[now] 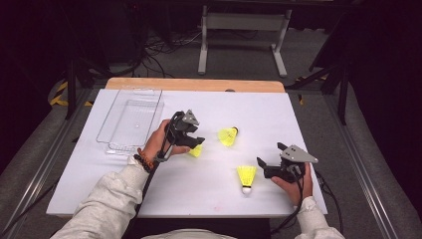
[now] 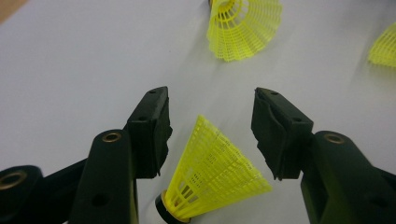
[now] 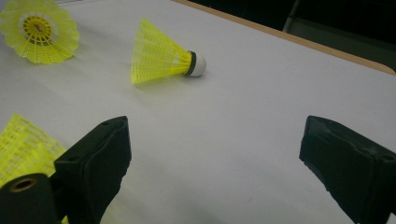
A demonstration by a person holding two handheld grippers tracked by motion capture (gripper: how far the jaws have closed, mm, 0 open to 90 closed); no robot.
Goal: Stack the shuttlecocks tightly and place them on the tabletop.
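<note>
Item 1. Left gripper (image 1: 195, 144), held in left hand (image 1: 158, 142); jaws parted, pads clear of everything, nothing clamped. Seen in the left gripper view (image 2: 211, 126) with a wide gap between the two black jaws.

Item 2. Near shuttlecock (image 2: 212, 172), yellow mesh skirt, dark band at the base. Lying on its side on the white table top (image 2: 84, 70), directly between the left gripper's jaws but touching neither pad; base toward the gripper body, skirt flaring away and to the right jaw's side. In the high view (image 1: 196, 151), just under the left gripper's tips.

Item 3. Second shuttlecock (image 1: 228, 136), yellow, on its side. Ahead of the left gripper, beyond the jaw tips in the left gripper view (image 2: 243, 28), open skirt facing back toward the gripper.

Item 4. Third shuttlecock (image 1: 246, 177), yellow skirt, white cork tip. Just beside the right gripper, on the side toward the left gripper. In the right gripper view (image 3: 161, 53), ahead of the jaws, lying on its side.

Item 5. Right gripper (image 1: 262, 167), held in right hand (image 1: 294, 185), low over the table; jaws spread wide, empty. Right gripper view (image 3: 215, 158): bare table between the jaws.

Item 6. Clear tray (image 1: 130, 121), rectangular, transparent. Beyond the left gripper, on its outer side, near the table's far edge.
</note>
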